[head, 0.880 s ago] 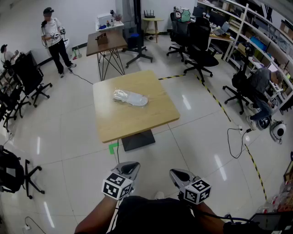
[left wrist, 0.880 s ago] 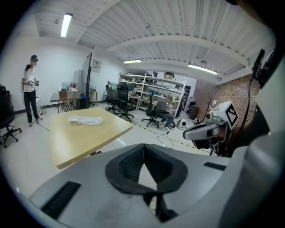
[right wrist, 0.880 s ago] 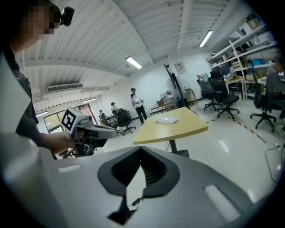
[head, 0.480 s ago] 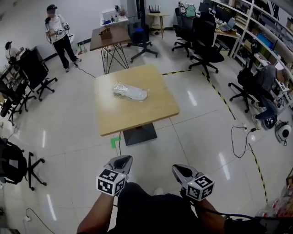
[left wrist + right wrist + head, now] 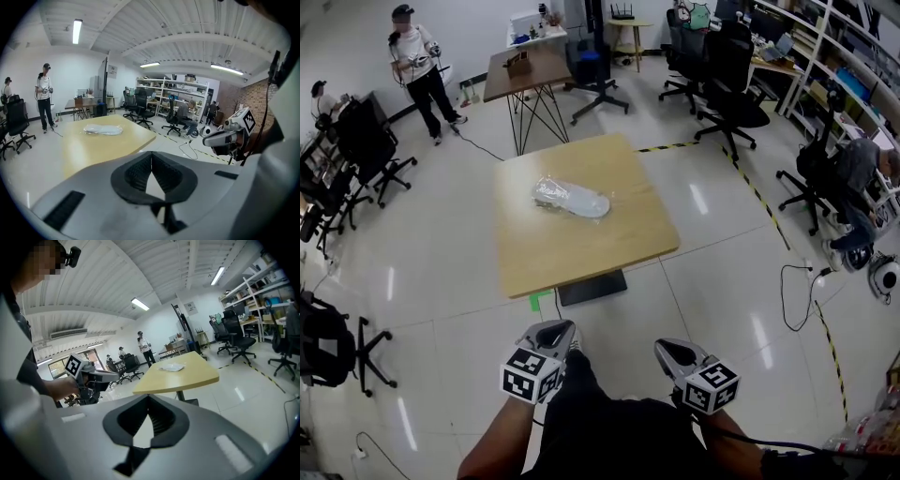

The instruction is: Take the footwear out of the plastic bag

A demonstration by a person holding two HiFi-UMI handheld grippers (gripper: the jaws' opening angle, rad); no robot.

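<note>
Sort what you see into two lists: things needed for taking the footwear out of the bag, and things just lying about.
Job: bag, table, left gripper, right gripper.
Lying about: chairs, far table, shelves, standing person.

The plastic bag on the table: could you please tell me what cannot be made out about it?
- Footwear in the plastic bag: head view, veiled by crinkled plastic, too small to identify.
- Bag's opening: all views, too small.
</note>
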